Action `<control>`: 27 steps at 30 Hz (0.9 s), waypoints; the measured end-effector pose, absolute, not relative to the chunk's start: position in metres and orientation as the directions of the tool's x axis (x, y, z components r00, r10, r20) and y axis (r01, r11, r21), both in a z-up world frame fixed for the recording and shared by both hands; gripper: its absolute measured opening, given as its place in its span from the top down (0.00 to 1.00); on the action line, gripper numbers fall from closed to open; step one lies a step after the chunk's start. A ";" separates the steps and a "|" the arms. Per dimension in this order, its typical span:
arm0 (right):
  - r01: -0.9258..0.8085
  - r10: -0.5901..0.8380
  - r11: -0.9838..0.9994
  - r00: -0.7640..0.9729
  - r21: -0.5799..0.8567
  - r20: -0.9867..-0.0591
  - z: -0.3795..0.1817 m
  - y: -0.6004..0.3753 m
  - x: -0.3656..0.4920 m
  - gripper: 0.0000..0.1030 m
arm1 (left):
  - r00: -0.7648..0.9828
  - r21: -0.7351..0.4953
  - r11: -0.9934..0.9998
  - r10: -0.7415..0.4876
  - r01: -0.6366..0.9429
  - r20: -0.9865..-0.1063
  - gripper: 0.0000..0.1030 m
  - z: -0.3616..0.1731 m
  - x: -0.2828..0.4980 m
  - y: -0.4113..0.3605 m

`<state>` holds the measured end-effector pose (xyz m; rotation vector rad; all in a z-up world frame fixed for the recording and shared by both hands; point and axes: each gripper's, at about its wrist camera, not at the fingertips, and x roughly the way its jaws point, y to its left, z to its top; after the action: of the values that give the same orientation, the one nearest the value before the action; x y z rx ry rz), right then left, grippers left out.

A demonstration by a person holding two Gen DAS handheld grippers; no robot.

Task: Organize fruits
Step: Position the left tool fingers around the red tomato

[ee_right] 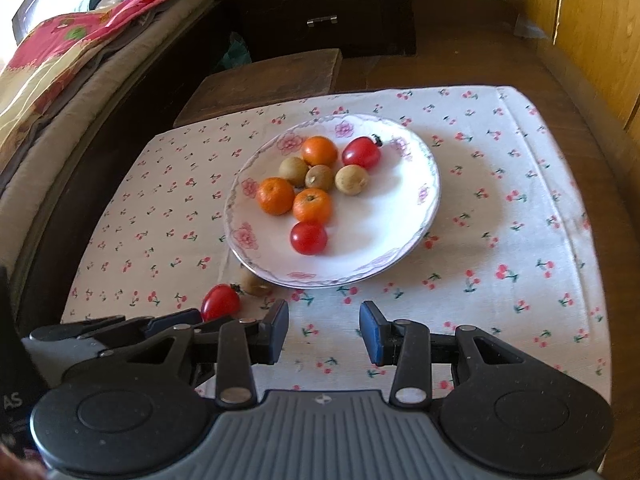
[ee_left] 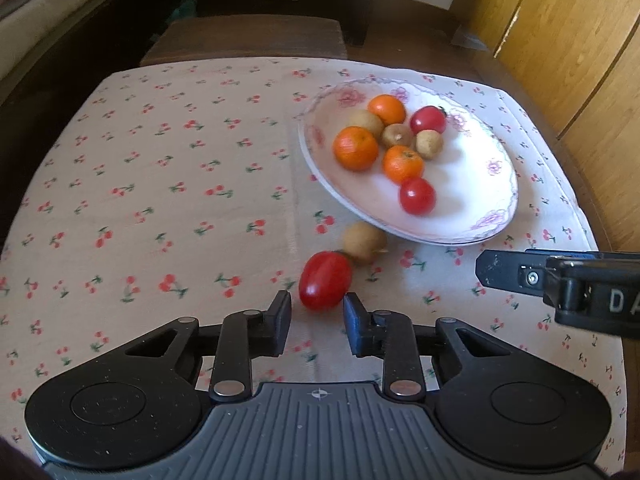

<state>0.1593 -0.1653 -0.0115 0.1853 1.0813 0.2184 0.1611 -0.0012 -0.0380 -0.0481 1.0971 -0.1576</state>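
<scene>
A white flowered plate (ee_left: 476, 184) (ee_right: 404, 208) holds three oranges (ee_left: 355, 148) (ee_right: 275, 195), two red tomatoes (ee_left: 417, 195) (ee_right: 308, 238) and three small brown fruits (ee_left: 429, 143) (ee_right: 351, 179). On the cloth in front of the plate lie a loose red tomato (ee_left: 325, 280) (ee_right: 219, 302) and a brown fruit (ee_left: 364, 242) (ee_right: 253, 283). My left gripper (ee_left: 317, 308) is open, its fingertips just short of the loose tomato on either side. My right gripper (ee_right: 324, 322) is open and empty, near the plate's front rim; it also shows in the left wrist view (ee_left: 496, 270).
A cherry-print cloth (ee_left: 168, 200) (ee_right: 520, 240) covers the table. A dark wooden stool (ee_left: 244, 38) (ee_right: 264, 80) stands behind it. A bed (ee_right: 60, 80) is at the left, a dark drawer unit (ee_right: 320, 4) at the back, wooden panels (ee_left: 580, 40) at the right.
</scene>
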 end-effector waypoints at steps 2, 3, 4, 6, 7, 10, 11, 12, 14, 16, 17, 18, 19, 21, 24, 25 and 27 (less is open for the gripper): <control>-0.087 0.281 0.959 0.444 0.271 -0.851 -0.014 -0.161 0.161 0.61 | 0.444 -0.121 0.987 -0.153 0.102 -0.883 0.65 -0.037 0.159 0.005; -0.091 0.287 0.957 0.440 0.276 -0.851 -0.015 -0.157 0.162 0.61 | 0.443 -0.123 0.987 -0.157 0.104 -0.883 0.65 -0.036 0.159 0.007; -0.093 0.291 0.956 0.437 0.279 -0.851 -0.017 -0.155 0.162 0.61 | 0.442 -0.124 0.987 -0.159 0.106 -0.883 0.65 -0.036 0.158 0.010; -0.090 0.292 0.955 0.431 0.281 -0.854 -0.020 -0.150 0.165 0.61 | 0.444 -0.127 0.986 -0.161 0.107 -0.881 0.65 -0.035 0.155 0.015; -0.084 0.293 0.955 0.430 0.285 -0.854 -0.022 -0.148 0.167 0.61 | 0.446 -0.132 0.986 -0.165 0.104 -0.880 0.65 -0.034 0.155 0.018; -0.070 0.313 0.947 0.429 0.315 -0.847 -0.026 -0.141 0.172 0.61 | 0.454 -0.146 0.984 -0.177 0.104 -0.873 0.64 -0.030 0.154 0.024; -0.068 0.322 0.943 0.429 0.325 -0.844 -0.027 -0.139 0.173 0.61 | 0.457 -0.149 0.983 -0.180 0.103 -0.871 0.64 -0.029 0.154 0.026; -0.066 0.327 0.941 0.430 0.332 -0.841 -0.028 -0.136 0.174 0.61 | 0.456 -0.154 0.983 -0.183 0.101 -0.871 0.64 -0.030 0.154 0.028; -0.060 0.331 0.939 0.430 0.340 -0.840 -0.031 -0.132 0.177 0.61 | 0.449 -0.165 0.982 -0.188 0.090 -0.874 0.63 -0.033 0.155 0.033; -0.049 0.346 0.931 0.428 0.361 -0.835 -0.034 -0.128 0.181 0.61 | 0.438 -0.184 0.980 -0.199 0.076 -0.877 0.63 -0.037 0.157 0.038; -0.043 0.355 0.927 0.426 0.373 -0.833 -0.036 -0.126 0.182 0.61 | 0.435 -0.191 0.979 -0.205 0.077 -0.877 0.63 -0.037 0.157 0.039; -0.037 0.361 0.923 0.424 0.382 -0.831 -0.038 -0.124 0.183 0.61 | 0.434 -0.193 0.978 -0.210 0.082 -0.876 0.62 -0.037 0.157 0.039; -0.030 0.369 0.919 0.423 0.394 -0.828 -0.041 -0.122 0.184 0.61 | 0.435 -0.191 0.977 -0.212 0.091 -0.875 0.60 -0.036 0.156 0.040; -0.004 0.376 0.910 0.427 0.414 -0.822 -0.048 -0.118 0.183 0.61 | 0.438 -0.186 0.977 -0.214 0.106 -0.873 0.59 -0.033 0.154 0.042; 0.053 0.357 0.902 0.465 0.428 -0.810 -0.053 -0.116 0.183 0.61 | 0.442 -0.188 0.976 -0.218 0.110 -0.870 0.58 -0.031 0.152 0.047; 0.071 0.349 0.900 0.472 0.429 -0.810 -0.053 -0.115 0.185 0.61 | 0.443 -0.191 0.975 -0.220 0.110 -0.869 0.57 -0.031 0.152 0.048; 0.095 0.329 0.903 0.473 0.419 -0.817 -0.052 -0.111 0.189 0.61 | 0.444 -0.199 0.973 -0.229 0.113 -0.866 0.56 -0.030 0.151 0.052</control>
<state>0.1886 -0.1115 -0.0518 0.4420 1.0773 0.1491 0.1513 0.0519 -0.0298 -0.1175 1.0906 -0.2125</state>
